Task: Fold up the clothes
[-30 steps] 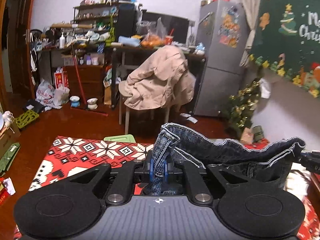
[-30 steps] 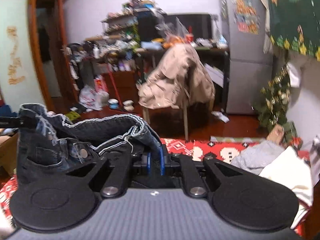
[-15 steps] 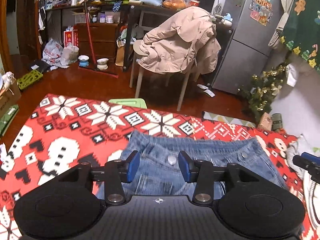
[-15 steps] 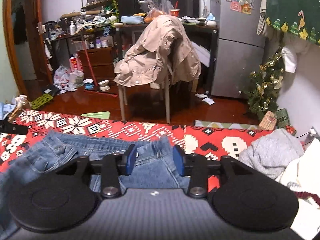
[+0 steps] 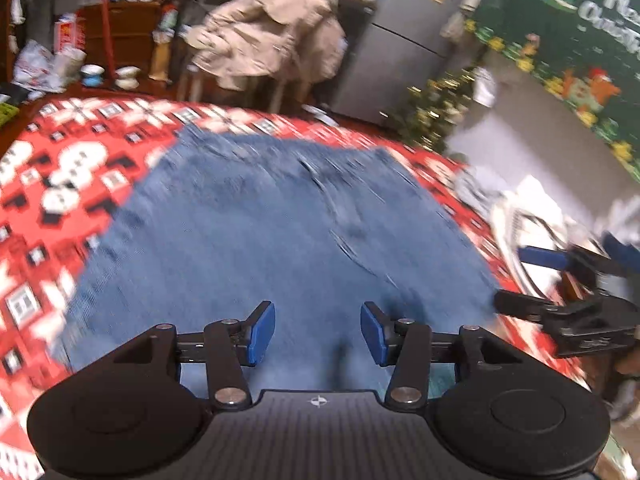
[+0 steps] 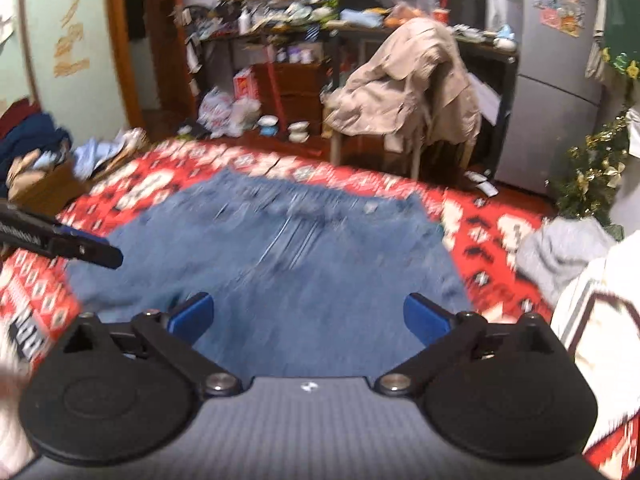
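Blue jeans (image 5: 280,220) lie spread flat on the red patterned cloth (image 5: 60,168), and the picture is blurred by motion. My left gripper (image 5: 318,332) hovers over their near part, open, with nothing pinched between its blue pads. The right wrist view shows the same jeans (image 6: 300,248) below my right gripper (image 6: 308,316), whose jaws are opening wide with only denim beneath them, none gripped. My right gripper (image 5: 580,254) also shows at the right edge of the left wrist view, over the jeans' right side. A finger (image 6: 80,250) of the left one pokes in from the left.
A grey garment (image 6: 560,248) and a white striped one (image 6: 600,320) are piled at the right of the cloth. Beyond the far edge stand a chair draped with a beige jacket (image 6: 408,80), a cluttered desk (image 6: 300,28), a fridge (image 5: 400,40) and a small Christmas tree (image 6: 592,172).
A second ago both grippers held the jeans' waistband up. They have let go, the jeans now lie flat, both hands have dropped and tilted down, and the right jaws have widened most.
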Demonstrator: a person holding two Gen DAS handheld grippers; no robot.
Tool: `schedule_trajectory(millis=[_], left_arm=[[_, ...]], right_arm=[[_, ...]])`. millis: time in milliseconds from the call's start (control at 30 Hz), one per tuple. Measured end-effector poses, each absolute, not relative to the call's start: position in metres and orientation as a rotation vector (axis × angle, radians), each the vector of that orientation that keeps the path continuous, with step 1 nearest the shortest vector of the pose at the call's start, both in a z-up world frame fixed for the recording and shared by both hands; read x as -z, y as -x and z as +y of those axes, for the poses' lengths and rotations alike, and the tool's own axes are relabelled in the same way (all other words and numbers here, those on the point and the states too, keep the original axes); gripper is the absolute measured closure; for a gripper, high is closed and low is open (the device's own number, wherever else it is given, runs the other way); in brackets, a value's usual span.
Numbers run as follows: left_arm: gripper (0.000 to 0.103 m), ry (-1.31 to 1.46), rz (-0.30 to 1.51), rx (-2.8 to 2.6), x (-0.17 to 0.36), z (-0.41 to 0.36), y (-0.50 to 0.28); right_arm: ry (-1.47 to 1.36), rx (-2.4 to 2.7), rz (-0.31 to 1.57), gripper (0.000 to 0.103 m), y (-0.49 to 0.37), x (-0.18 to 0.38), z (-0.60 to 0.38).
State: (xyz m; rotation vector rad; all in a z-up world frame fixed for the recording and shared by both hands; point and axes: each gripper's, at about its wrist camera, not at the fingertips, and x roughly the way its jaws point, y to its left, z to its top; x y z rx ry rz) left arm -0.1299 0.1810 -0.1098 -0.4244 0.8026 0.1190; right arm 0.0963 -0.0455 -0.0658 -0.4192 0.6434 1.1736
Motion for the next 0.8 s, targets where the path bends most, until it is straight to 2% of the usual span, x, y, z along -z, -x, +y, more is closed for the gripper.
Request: schedule_trajectory(millis=[67, 133, 167, 233, 267, 433, 567, 600, 633, 667, 800], left_arm=[[0.061, 0.341, 0.809, -0.073, 0.11, 0.16, 0.142], [0.066, 0.299, 0.822, -0.03, 0.117, 0.145, 0.145], [0.066, 0.281, 0.83, -0.008, 0.121, 0.138, 0.146], [0.066, 0.241, 0.846, 0.018, 0.131, 0.126, 0.145], [0.066, 0.216, 0.854, 0.014, 0.138, 0.121, 0.141], [0.067, 0.076, 0.837, -0.058, 0.164, 0.106, 0.123], [0.067, 0.046, 0.746, -0.121, 0.163, 0.105, 0.126], [0.067, 0.043, 0.722, -0.137, 0.162, 0.105, 0.126], [0.067, 0.034, 0.694, -0.154, 0.159, 0.105, 0.128], [0.067, 0.024, 0.662, -0.174, 0.155, 0.105, 0.129], [0.07, 0.0, 0.584, -0.249, 0.149, 0.105, 0.129]], right_arm=[[0.44, -1.205, 0.688, 0.013, -0.078, 0.073, -0.057], [0.458, -1.225, 0.731, 0.031, -0.063, 0.08, -0.069], [0.469, -1.229, 0.749, 0.035, -0.056, 0.085, -0.072], [0.483, -1.255, 0.788, 0.053, -0.042, 0.096, -0.077], [0.498, -1.262, 0.797, 0.057, -0.035, 0.103, -0.076], [0.534, -1.258, 0.734, 0.063, -0.015, 0.126, -0.068], [0.481, -1.26, 0.67, 0.065, -0.012, 0.125, -0.06], [0.461, -1.252, 0.647, 0.069, -0.012, 0.124, -0.059], [0.441, -1.248, 0.63, 0.078, -0.012, 0.122, -0.059], [0.417, -1.243, 0.62, 0.082, -0.014, 0.119, -0.059], [0.331, -1.227, 0.622, 0.083, -0.024, 0.113, -0.059]])
